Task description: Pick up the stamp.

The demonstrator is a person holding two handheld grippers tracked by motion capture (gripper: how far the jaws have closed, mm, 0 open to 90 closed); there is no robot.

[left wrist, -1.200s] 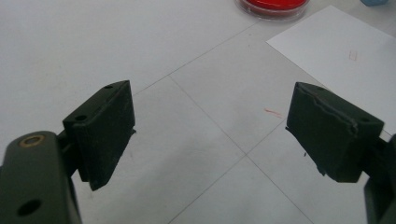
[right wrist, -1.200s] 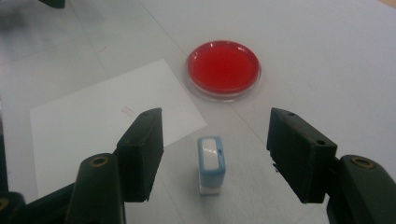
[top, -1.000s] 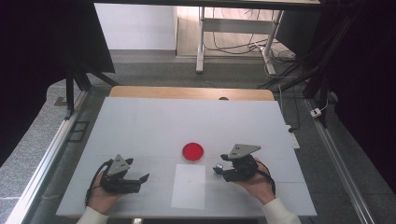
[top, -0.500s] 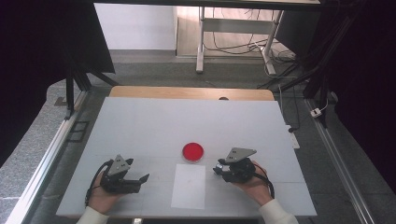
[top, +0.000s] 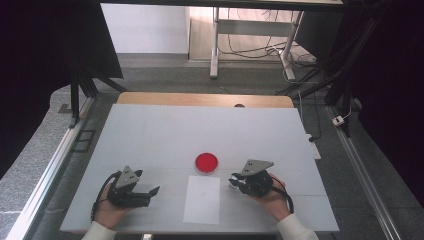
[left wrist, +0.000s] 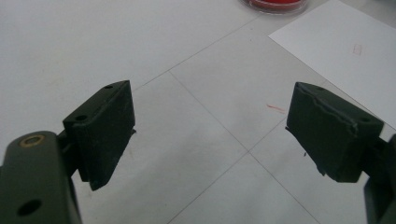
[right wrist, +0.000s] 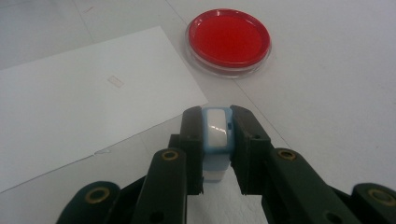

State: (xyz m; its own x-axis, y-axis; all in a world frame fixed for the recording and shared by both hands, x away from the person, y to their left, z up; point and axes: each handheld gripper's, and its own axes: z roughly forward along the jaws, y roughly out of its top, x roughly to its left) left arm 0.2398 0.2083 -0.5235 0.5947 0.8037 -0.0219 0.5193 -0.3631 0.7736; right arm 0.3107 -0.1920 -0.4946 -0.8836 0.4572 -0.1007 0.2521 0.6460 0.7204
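A round red dish (top: 206, 162) (right wrist: 228, 40) with a clear rim lies on the white table, its edge also at the top of the left gripper view (left wrist: 275, 5). A white paper sheet (top: 202, 199) (right wrist: 79, 107) (left wrist: 345, 51) lies just in front of it. My right gripper (top: 235, 182) (right wrist: 216, 128) rests right of the sheet, shut on a small light-blue and white block (right wrist: 216, 133). My left gripper (top: 152, 192) (left wrist: 210, 135) sits low at the table's front left, open, with bare table between its jaws.
The white table (top: 165, 135) has a wooden strip (top: 200, 99) along its far edge. Metal rails (top: 47, 170) run along both sides. A desk frame with cables (top: 250, 35) stands beyond on the grey floor.
My right gripper has drifted slightly toward the near edge and left, still holding the block. The left gripper has stayed put.
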